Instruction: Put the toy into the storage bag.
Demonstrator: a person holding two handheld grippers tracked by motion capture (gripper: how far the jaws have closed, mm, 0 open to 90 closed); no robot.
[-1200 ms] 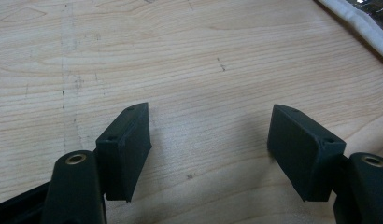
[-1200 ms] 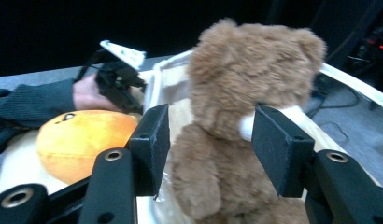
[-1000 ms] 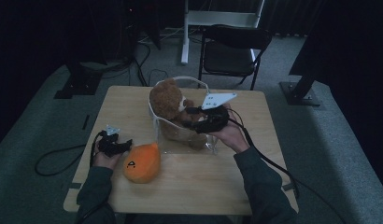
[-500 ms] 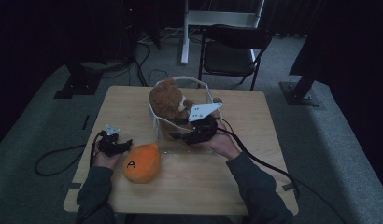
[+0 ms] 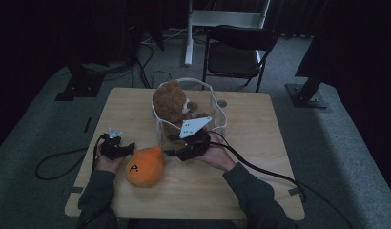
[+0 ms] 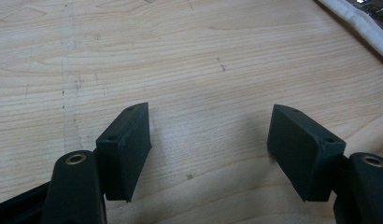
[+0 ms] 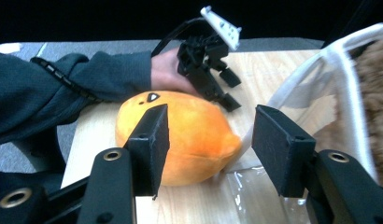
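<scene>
Right hand-held gripper: jaws half-open, empty, aimed at orange plush toy
Toy: lay on desk, beside clear basket
Left hand-held gripper: wide, empty
Risk: a jaw might snag the basket's wall

A dim room with grey carpet covering the floor. In the middle stands a light wooden desk with a visible grain. Behind it sits a black folding chair, and behind that a white stand on a pale post. Dark curtains close off the back and sides — almost black in the low light. Two black metal floor bases rest on the carpet either side of the desk, and black cables trail across the floor at the back.
</scene>
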